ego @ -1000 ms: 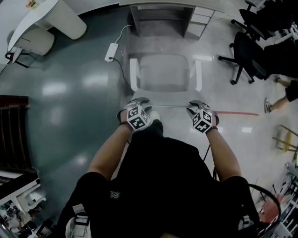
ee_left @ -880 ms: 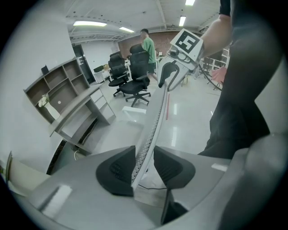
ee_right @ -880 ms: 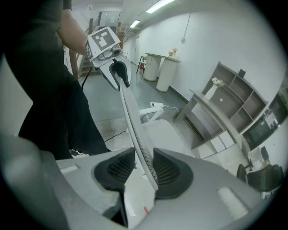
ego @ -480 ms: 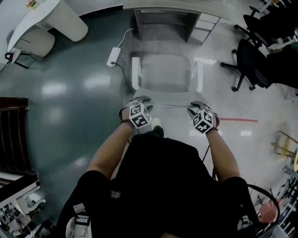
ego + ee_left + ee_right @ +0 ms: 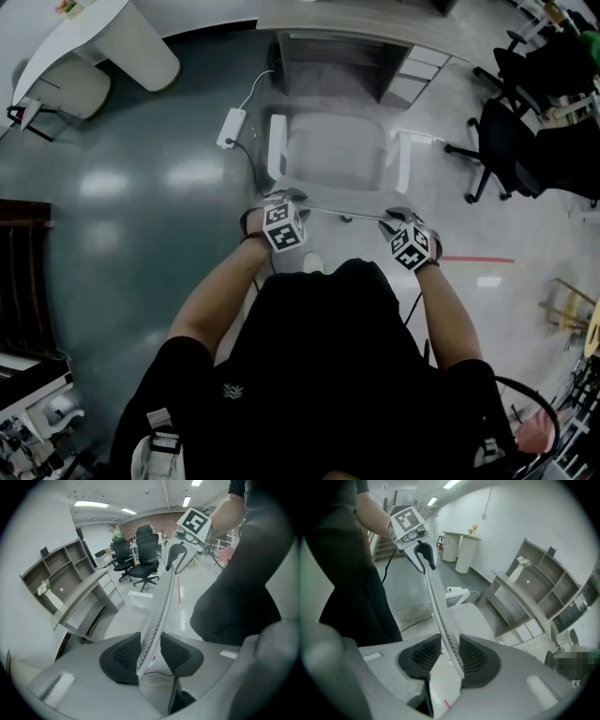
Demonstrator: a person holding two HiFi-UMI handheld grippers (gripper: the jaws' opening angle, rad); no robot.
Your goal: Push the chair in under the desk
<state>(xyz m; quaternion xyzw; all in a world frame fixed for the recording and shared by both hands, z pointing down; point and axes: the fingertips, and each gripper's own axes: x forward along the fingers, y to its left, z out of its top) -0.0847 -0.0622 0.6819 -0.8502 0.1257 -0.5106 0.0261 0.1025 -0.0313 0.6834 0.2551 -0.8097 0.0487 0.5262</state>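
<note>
Left tongs [image 5: 151, 644], right tongs [image 5: 450, 649]: pads [image 5: 121, 660] tight on chair back [image 5: 164, 604], unseen overhead.

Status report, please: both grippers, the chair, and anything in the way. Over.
Left gripper and right gripper shut on backrest top edge. Chair faces desk, seat not yet under. Power strip on floor left of chair, beside the path.

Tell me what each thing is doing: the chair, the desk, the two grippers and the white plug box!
chair: upright, facing the desk, not fully under.
desk: space underneath open.
left gripper: jaws clamped on chair's backrest.
right gripper: jaws clamped on chair's backrest.
plug box: flat on floor, cable attached.
</note>
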